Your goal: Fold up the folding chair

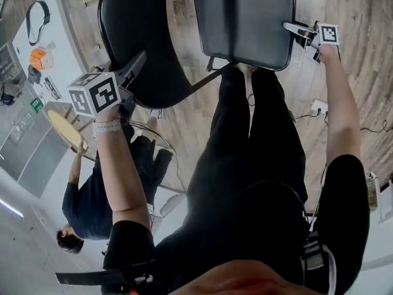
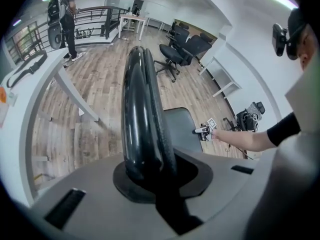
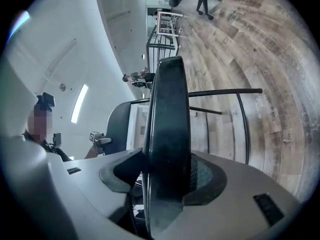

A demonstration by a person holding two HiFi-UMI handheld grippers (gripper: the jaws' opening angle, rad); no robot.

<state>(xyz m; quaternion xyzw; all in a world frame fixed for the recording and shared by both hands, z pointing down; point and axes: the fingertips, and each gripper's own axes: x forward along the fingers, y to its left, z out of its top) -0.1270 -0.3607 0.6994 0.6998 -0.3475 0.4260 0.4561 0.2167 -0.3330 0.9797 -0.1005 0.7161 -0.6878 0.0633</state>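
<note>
Both jaws clamp the black folding chair [image 1: 212,72]: left gripper [image 1: 136,63] on its rounded backrest [image 1: 141,29], right gripper [image 1: 293,29] on its square padded seat [image 1: 245,17]. Mid-fold, I judge; next I swing seat against backrest.

Floor [image 1: 356,48]: grey-brown wood planks with worn grain, the same across the whole room.

Right side, on the boards: a small white plug block [image 1: 318,107], and a thin dark cable [image 1: 371,129] running off to the right.

Left side: a white table [image 1: 61,35] stands on the floor. On its top lie a black strap loop [image 1: 38,17], a nearer orange object [image 1: 38,58], and small dark items too small to identify.

Far end: black office chairs [image 2: 172,56] on wheeled bases. A person with a backpack [image 2: 62,14] stands on the planks by a dark railing [image 2: 95,14].
</note>
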